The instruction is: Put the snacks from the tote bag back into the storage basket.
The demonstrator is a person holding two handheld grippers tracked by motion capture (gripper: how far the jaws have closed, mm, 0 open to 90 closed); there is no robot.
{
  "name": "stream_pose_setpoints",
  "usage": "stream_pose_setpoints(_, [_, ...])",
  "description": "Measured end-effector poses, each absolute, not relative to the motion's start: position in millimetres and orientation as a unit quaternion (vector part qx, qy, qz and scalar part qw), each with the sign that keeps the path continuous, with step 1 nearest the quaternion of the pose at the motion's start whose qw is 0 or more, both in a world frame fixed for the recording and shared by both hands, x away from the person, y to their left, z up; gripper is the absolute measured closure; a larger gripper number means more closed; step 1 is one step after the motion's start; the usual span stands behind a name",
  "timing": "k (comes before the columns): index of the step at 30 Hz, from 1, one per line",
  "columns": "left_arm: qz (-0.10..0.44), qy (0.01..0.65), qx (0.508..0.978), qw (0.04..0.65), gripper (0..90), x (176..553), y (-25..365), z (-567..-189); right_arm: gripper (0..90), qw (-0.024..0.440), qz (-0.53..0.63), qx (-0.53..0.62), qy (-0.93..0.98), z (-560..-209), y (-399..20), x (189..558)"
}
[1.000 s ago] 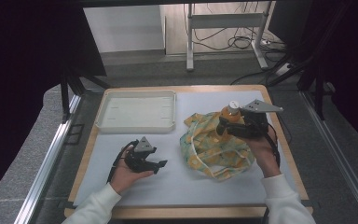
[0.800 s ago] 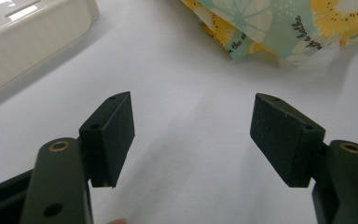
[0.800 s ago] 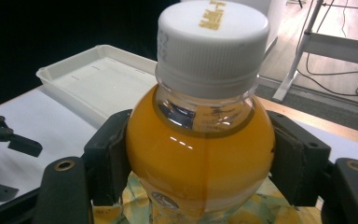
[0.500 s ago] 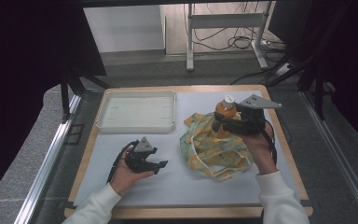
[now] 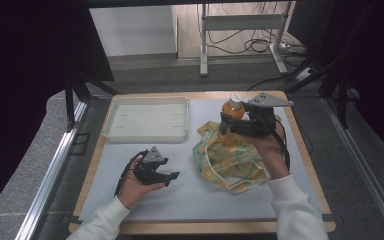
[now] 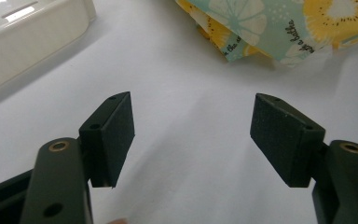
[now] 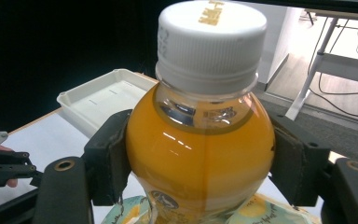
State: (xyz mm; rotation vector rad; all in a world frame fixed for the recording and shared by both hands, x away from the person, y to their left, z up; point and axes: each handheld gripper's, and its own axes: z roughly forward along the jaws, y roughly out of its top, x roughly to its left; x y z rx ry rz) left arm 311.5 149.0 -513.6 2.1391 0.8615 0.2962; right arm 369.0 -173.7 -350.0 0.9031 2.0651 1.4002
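Right tongs [image 5: 223, 123] clamped on a bottle [image 5: 233, 108] of orange drink, white cap up; pads press both sides of its rounded shoulder. Bottle held upright above the patterned cloth [image 5: 227, 157], at the far right part of the table [image 5: 190, 200]. Left tongs [image 5: 174, 176] rest in the hand near the table's front left, jaws wide apart, nothing between them. White tray [image 5: 147, 120] sits at far left, beside the cloth.
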Motion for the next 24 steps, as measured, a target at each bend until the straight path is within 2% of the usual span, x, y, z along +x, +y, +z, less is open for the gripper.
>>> stream_pose_setpoints(24, [0.116,0.341,0.845,0.396,30.4,312,150,-514,29.9,0.216,0.506,0.326,0.769,-346,-144,388])
